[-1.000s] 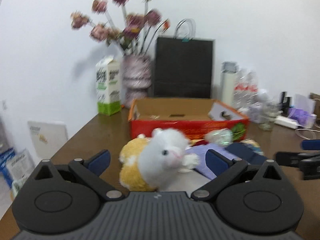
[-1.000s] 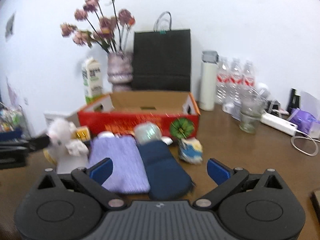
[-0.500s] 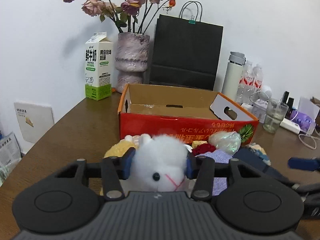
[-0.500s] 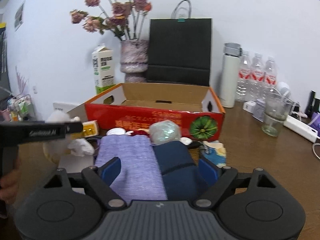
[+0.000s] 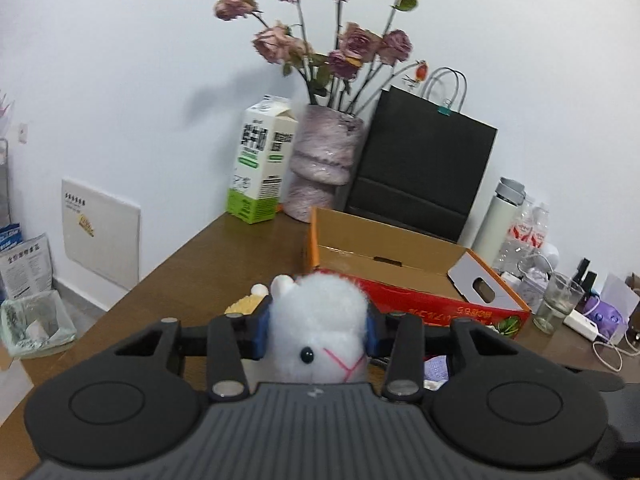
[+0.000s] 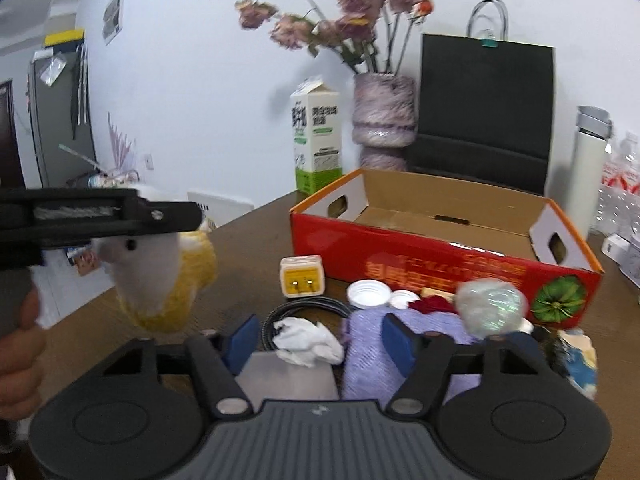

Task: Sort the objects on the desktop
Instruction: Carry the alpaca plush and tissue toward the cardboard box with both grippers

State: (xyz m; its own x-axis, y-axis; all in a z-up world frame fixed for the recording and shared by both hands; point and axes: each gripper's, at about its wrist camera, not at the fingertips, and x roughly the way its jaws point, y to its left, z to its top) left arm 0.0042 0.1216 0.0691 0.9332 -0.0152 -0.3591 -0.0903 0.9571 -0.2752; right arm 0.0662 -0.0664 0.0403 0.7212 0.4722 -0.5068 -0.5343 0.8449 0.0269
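Left claw (image 5: 316,334) is clamped on the plush toy (image 5: 318,330), lifted off the tabletop (image 5: 224,256), box (image 5: 400,276) ahead. Right claw (image 6: 320,338), just been closing, is apart w/ tissue (image 6: 306,340) & purple cloth (image 6: 370,354) between.

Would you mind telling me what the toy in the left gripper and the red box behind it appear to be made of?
Plush toy: soft white pile fabric, judging by its fuzzy outline, with a stitched pink mouth. Red box: apparently cardboard, with a plain brown inside, a printed red outside and punched handle holes.
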